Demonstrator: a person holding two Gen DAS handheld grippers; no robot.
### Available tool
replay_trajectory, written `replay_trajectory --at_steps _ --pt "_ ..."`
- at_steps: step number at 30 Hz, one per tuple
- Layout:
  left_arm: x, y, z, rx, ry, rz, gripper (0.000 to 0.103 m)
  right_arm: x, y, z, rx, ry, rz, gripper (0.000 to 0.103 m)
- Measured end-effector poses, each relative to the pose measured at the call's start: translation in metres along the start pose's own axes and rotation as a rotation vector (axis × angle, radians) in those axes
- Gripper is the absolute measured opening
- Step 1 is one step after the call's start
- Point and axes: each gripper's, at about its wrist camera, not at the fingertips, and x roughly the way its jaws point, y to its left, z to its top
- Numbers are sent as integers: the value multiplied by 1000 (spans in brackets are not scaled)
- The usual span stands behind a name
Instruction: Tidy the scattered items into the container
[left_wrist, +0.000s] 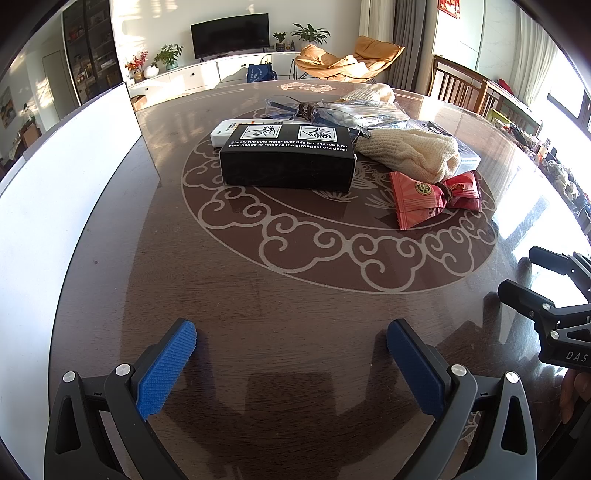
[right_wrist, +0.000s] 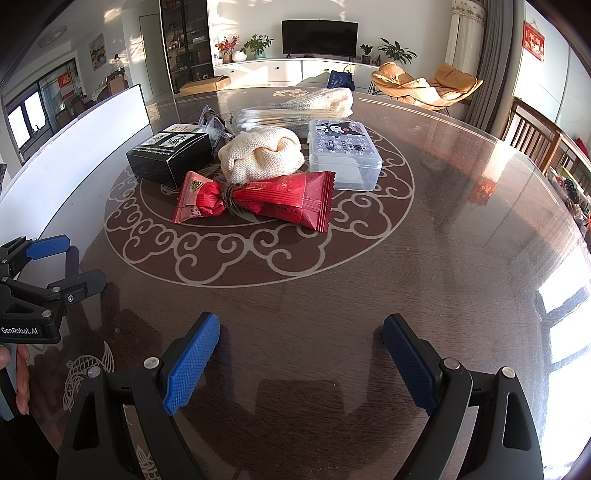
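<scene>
Both tongs, left tongs (left_wrist: 291, 354) and right tongs (right_wrist: 301, 354), hang spread and empty over the bare near part of the table (right_wrist: 461, 258). The scattered items cluster at twelve o'clock on the central medallion: red snack packets (right_wrist: 258, 203) nearest, cream knitted cloth (right_wrist: 262, 157) touching behind them, black box (right_wrist: 173, 153) at eleven o'clock, clear plastic case (right_wrist: 345, 157) at one o'clock. The white container (right_wrist: 74, 147) stands at nine to ten o'clock. Judgement: the packets suit the first pick; pinch them at the tied waist, lift clear of the cloth, then carry left over the container's wall.
</scene>
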Motion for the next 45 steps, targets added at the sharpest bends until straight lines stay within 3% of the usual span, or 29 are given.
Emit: replay_trajectory --at_steps 32,37,40,45 --pt "-1 2 1 3 0 -3 103 11 3 19 22 21 -10 93" --pt "-1 1 1 4 0 -4 103 18 -42 35 204 23 -118 93" --pt "0 0 1 4 -1 -2 103 19 -72 42 338 -30 -93 93" --pt "0 0 2 3 -1 -1 103 39 -79 67 327 -18 -115 93"
